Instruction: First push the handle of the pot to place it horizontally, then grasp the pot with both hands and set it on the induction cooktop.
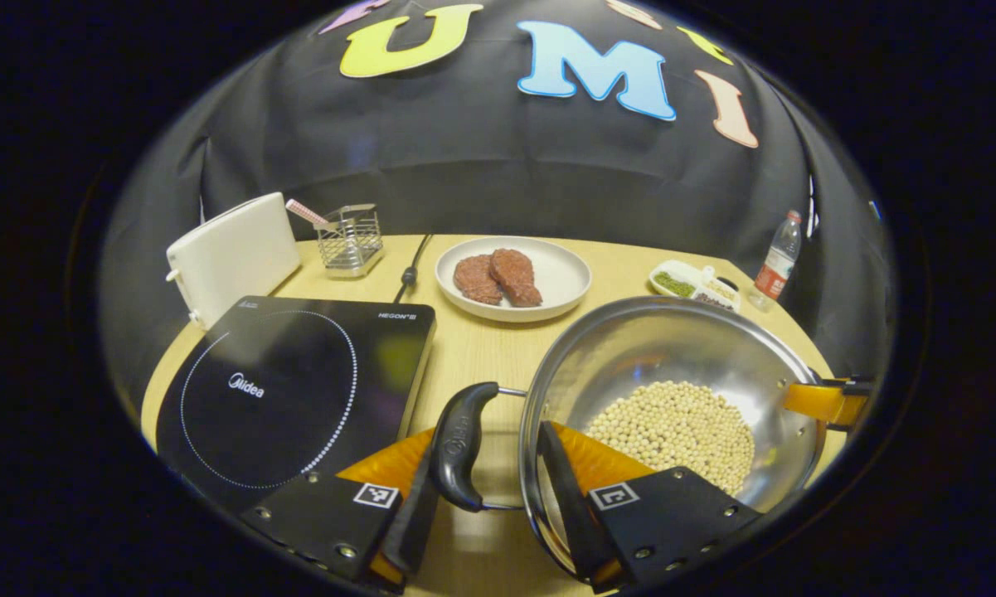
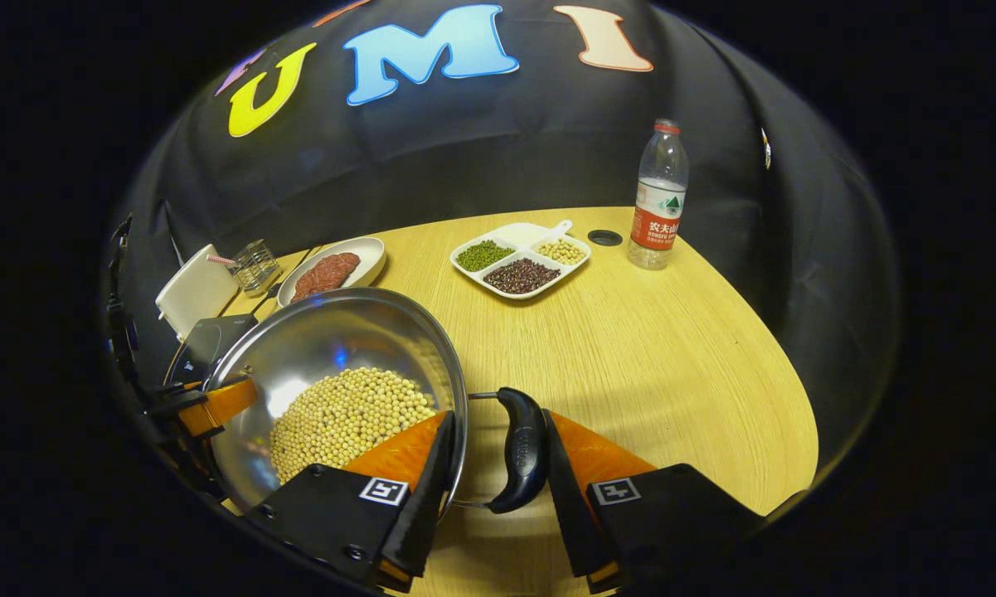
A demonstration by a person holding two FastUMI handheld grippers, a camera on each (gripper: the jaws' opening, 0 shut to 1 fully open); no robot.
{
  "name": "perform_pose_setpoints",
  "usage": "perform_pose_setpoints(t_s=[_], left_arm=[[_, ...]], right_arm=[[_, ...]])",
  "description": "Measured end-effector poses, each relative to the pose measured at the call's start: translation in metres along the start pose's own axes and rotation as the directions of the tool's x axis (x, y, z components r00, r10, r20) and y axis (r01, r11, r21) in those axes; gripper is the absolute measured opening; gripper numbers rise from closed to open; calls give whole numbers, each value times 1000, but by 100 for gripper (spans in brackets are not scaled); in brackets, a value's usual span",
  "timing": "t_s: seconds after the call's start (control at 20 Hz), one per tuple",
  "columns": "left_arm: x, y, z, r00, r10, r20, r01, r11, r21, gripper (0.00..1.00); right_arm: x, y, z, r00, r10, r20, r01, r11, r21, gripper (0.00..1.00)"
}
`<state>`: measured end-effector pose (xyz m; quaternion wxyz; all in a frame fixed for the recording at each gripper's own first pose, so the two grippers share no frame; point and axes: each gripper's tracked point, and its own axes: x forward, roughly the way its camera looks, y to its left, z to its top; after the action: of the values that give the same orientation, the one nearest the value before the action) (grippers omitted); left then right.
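With both sets of fingers apart around the pot (image 1: 672,390) handles, I should clamp evenly, lift level, and move onto the cooktop (image 1: 290,390).

The counter (image 2: 647,348) carried a plate (image 1: 564,278) of meat patties (image 1: 498,278), a divided bean dish (image 2: 521,259), a water bottle (image 2: 658,199), a wire caddy (image 1: 349,240) and a white toaster (image 1: 232,255).

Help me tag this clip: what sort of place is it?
Probably a mock kitchen set up in a cloth-walled booth, not a real home: an induction cooktop, a steel pot of beans and a plate of meat share one wooden table.
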<state>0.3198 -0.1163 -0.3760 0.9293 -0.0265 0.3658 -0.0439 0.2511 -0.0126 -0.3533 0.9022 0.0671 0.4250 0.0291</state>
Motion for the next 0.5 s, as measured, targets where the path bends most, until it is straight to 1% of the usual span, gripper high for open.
perform_pose_setpoints(t_s=[0.15,0.2,0.25,0.3,0.35,0.4,0.45,0.5], left_arm=[[-2,0,3,1000,-14,2,14,1000,-11,65],[-3,0,1,1000,-24,-4,24,1000,-3,62],[-8,-1,2,999,-31,-11,31,1000,-2,59],[-4,-2,1,999,-33,-16,33,999,-4,57],[-4,-2,1,999,-36,-17,36,999,-4,57],[-2,-3,2,999,-43,-19,43,999,-4,56],[-2,-3,2,999,-48,-24,48,999,-1,56],[-5,-2,4,998,-53,-21,53,999,2,60]], right_arm=[[-1,2,0,1000,6,-8,-6,1000,-9,53],[2,3,0,1000,4,-13,-4,1000,-30,53],[-1,1,-1,1000,-1,-15,0,999,-45,49],[-4,1,-2,1000,-12,-18,11,999,-46,46],[-7,1,-3,1000,-22,-15,21,999,-50,49],[-10,0,-3,999,-31,-18,30,998,-53,49],[-14,0,-3,999,-36,-17,35,998,-50,46],[-18,0,-1,999,-41,-15,40,998,-40,46]])
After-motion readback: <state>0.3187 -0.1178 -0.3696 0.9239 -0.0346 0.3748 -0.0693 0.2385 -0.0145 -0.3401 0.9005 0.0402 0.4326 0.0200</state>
